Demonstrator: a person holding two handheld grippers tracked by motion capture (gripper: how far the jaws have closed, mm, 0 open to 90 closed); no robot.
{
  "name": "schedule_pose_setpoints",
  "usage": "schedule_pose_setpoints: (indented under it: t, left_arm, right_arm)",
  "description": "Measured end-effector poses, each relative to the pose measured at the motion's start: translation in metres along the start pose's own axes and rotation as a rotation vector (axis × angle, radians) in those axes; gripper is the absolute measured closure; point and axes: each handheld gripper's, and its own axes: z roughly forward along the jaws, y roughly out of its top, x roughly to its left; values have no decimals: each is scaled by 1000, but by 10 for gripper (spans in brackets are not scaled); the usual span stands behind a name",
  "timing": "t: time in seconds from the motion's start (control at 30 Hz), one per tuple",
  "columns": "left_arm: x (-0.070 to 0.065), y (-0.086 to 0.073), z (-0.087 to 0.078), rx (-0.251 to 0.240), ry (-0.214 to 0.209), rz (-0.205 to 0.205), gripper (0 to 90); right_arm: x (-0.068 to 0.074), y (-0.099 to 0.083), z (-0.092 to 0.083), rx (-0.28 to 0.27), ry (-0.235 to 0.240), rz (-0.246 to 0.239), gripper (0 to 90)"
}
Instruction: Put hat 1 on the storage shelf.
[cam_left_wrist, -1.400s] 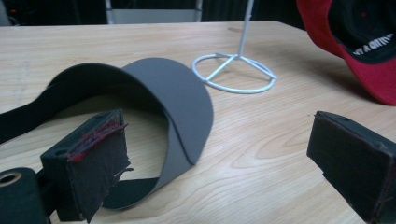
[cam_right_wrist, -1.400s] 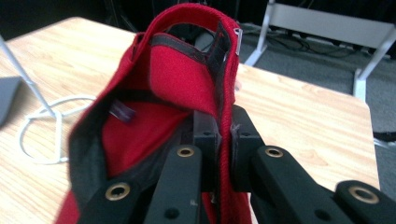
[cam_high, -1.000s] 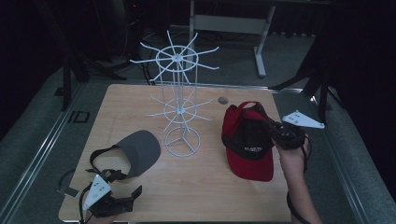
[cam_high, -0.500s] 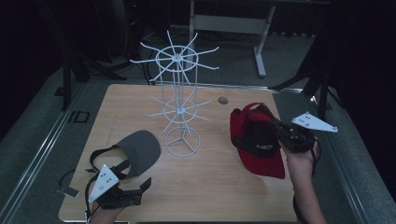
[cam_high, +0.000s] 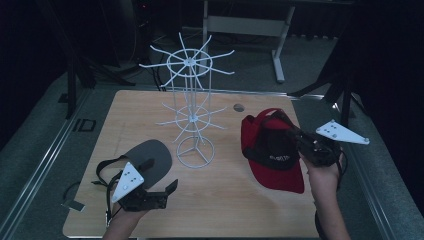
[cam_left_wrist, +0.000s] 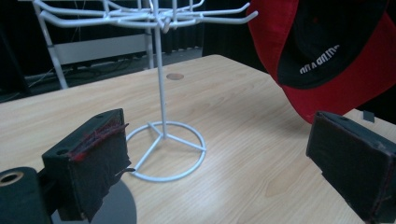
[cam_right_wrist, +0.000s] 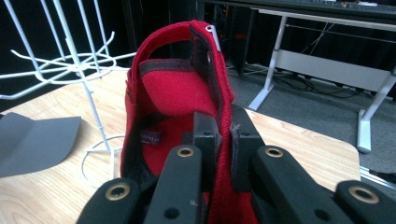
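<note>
A: From the high view, the red fabric baseball cap (cam_high: 272, 150) hangs off the wooden table (cam_high: 230, 210), pinched in the right gripper (cam_high: 292, 134) beside the white wire rack (cam_high: 192, 117).

B: Left gripper view: the left gripper (cam_left_wrist: 224, 158) gapes wide, holding nothing, over the grey visor (cam_left_wrist: 114, 210).

A: Right gripper view: jaws clamp the cap's soft, floppy side wall; the stiffer brim looks like a firmer hold.

A: Where is the left gripper (cam_high: 167, 190)?

B: Low at the near left, held by a hand that comes in from the bottom edge, its grey plate tilted on top. Its fingers (cam_left_wrist: 88, 163) stand wide apart with nothing between them, pointing right and away.

A: And the right gripper (cam_right_wrist: 219, 140)?

B: Held up at the right on a raised forearm, aimed left and away. Its fingers are pinched nearly together on red fabric.
</note>
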Motion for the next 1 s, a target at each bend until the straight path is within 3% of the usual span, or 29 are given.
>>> schedule_pose_setpoints:
  t: [0.4, 0.57, 1.0]
  left_arm:
    - [-13, 18, 23, 43, -20, 31, 58]
    - [-25, 27, 38, 58, -53, 56, 58]
    - [-50, 58, 60, 21, -136, 111, 58]
  right_arm:
    - [14, 8, -8, -11, 25, -9, 843]
    - [21, 11, -10, -15, 45, -8, 843]
    - [36, 20, -22, -59, 101, -15, 843]
